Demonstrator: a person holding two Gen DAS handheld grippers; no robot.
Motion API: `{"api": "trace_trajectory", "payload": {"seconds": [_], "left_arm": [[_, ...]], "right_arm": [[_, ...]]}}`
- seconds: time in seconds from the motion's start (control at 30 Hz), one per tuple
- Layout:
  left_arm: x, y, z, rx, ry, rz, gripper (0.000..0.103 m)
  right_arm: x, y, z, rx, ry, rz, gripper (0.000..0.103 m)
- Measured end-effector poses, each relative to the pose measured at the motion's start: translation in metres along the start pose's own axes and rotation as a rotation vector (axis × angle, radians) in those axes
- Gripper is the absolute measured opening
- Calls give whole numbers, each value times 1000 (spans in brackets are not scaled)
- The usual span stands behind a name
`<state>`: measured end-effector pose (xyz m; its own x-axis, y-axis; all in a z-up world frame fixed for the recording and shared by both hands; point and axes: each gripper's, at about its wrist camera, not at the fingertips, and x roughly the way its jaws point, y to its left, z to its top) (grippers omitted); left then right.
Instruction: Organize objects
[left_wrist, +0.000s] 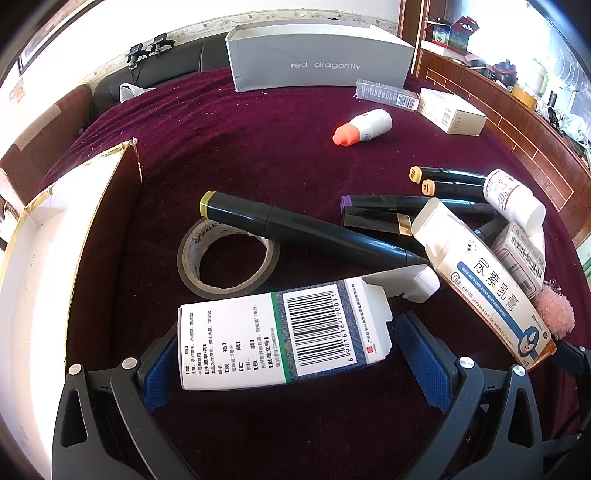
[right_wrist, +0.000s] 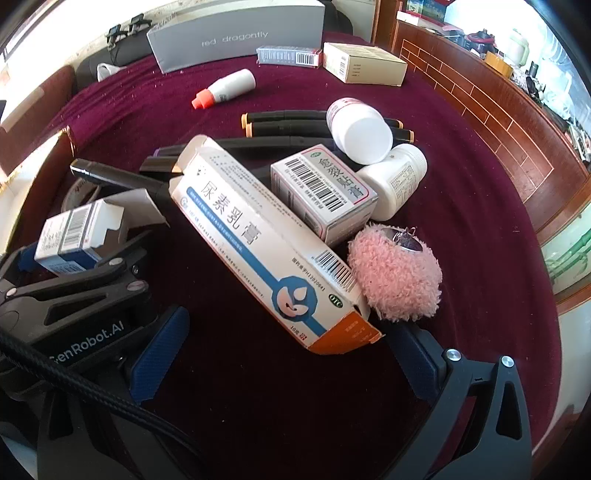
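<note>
Maroon cloth (left_wrist: 258, 147) carries the clutter; both grippers angle down at it, jaws spread as wide as they go, nothing gripped; left gripper (left_wrist: 291, 354) straddles the barcode carton (left_wrist: 273, 332), which lies flat at the near left with its end flap open; pads sit either side and look clear of it, though the left pad's contact is hard to judge; right gripper (right_wrist: 288, 354) brackets the near orange end of the long blue-and-white carton (right_wrist: 258, 240), pink puff (right_wrist: 395, 273) just right of it; step looks like the pre-grasp on two cartons; next: close on each across the width, lightly since the card will crush, then lift; likely destination is the open tray (left_wrist: 40, 258) at far left or the grey box (left_wrist: 317, 55) at the far edge, can't tell which
</note>
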<state>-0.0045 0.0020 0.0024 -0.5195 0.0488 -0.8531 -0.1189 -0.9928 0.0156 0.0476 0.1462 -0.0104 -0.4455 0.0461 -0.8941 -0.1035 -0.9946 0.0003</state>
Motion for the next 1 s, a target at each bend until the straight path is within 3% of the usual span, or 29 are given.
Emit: {"api": "trace_trajectory", "payload": {"seconds": [0.2,0.3,0.4,0.5,0.6,0.67,0.8,0.9,1.0], "left_arm": [[-3,2,-3,11,15,-28,101],[-19,11,-5,-14,39,-143,101],[-58,27,-5,-10,-19,-232,101],[-85,36,-3,84,-83,-247,101],[-92,38,1,182,-121,-207,101],[-80,32,7,216,-98,-191,101],[-42,14,11,250,0,-255,101],[-39,-2,5,325,-17,-235,101],[-61,-8,-3,328,42,-451,100]], "right_arm": [[0,1,1,15,28,-11,103],[0,0,1,5,23,0,103],[-9,-12,-1,45,9,14,101],[-42,-34,-10,103,-105,56,101],[-95,-51,-25,150,-385,49,103],[-104,-60,-27,184,-460,79,103],[-87,-76,-14,257,-366,147,103],[-81,-72,-18,244,-350,164,103],[-81,-69,-24,236,-352,181,103]]}}
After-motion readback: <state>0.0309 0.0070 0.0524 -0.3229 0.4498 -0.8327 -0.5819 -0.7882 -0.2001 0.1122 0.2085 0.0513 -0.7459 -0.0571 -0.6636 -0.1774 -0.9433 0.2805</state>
